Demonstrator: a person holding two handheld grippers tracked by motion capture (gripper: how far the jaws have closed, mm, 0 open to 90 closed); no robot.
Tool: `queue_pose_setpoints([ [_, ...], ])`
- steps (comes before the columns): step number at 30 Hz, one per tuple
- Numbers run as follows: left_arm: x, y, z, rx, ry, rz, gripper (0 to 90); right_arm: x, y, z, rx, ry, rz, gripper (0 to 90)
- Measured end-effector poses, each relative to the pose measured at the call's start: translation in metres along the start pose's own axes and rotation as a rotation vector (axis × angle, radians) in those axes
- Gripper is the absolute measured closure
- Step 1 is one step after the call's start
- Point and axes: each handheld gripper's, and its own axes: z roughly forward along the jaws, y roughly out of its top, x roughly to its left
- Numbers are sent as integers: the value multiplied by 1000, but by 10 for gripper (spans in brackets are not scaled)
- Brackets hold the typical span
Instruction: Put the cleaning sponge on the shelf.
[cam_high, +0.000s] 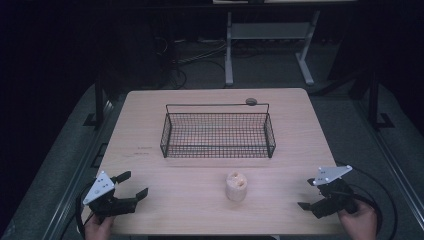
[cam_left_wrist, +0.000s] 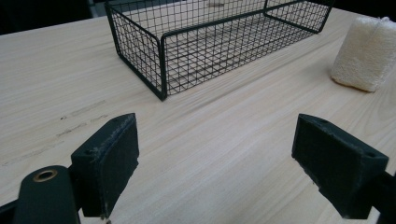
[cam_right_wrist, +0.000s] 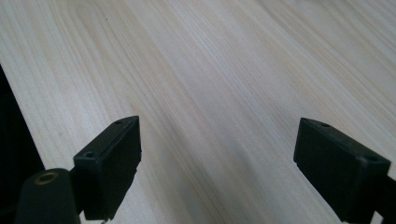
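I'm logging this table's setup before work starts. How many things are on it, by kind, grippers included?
Wire basket: 1
Sponge: 1
Grippers: 2, left gripper and right gripper, both open
Total: 4

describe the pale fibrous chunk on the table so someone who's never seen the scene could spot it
Start at the light wooden table and find the black wire basket near its middle. Just in front of the basket's near wall, on the person's side and apart from it, stands the loofah piece. It is a cream, rough-textured stubby cylinder with holes in its top, the one pale soft thing there.
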Motion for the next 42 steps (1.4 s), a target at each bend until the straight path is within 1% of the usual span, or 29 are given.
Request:
queue_pose_setpoints([
  [6, 0, 0, 1, 4, -2, 0, 141, 1, 1, 1, -2, 9, -11, 144],
  [8, -1, 0, 1, 6, -2, 5, 141, 2, 2, 2, 8, 12, -13, 144],
  [10, -1, 0, 0, 5, -3, 9, 141, 4, 4, 3, 10, 10, -28, 144],
  [13, -1, 0, -1, 1, -4, 6, 141, 7, 7, 2, 4, 11, -38, 144],
  [14, -1, 0, -1, 0, -3, 5, 141, 9, 11, 2, -2, 1, -42, 144],
  [16, 0, -1, -1, 1, -1, 3, 141, 10, 14, 3, -4, 1, -48, 144],
  [18, 0, -1, -2, 1, -1, 6, 141, 12, 16, 3, -10, -15, -58, 144],
  [20, 0, -1, -2, -1, 0, 2, 141, 13, 18, 3, -16, -19, -57, 144],
  [25, -1, 0, -1, 2, 1, 5, 141, 16, 25, 8, 3, -14, -50, 144],
  [30, 0, -1, -2, 3, 2, 5, 141, 20, 34, 13, 9, 15, -56, 144],
  [34, 0, -1, -2, 2, 3, 2, 141, 24, 39, 15, 19, 17, -67, 144],
  [37, 1, -1, -3, -2, 8, 0, 141, 26, 43, 18, 35, 30, -82, 144],
  [39, 1, -1, -4, -1, 8, 0, 141, 26, 44, 18, 38, 32, -83, 144],
  [40, 1, -1, -4, -2, 11, -2, 141, 26, 45, 18, 45, 41, -88, 144],
  [42, 1, -1, -4, -4, 9, -3, 141, 26, 47, 18, 44, 44, -84, 144],
])
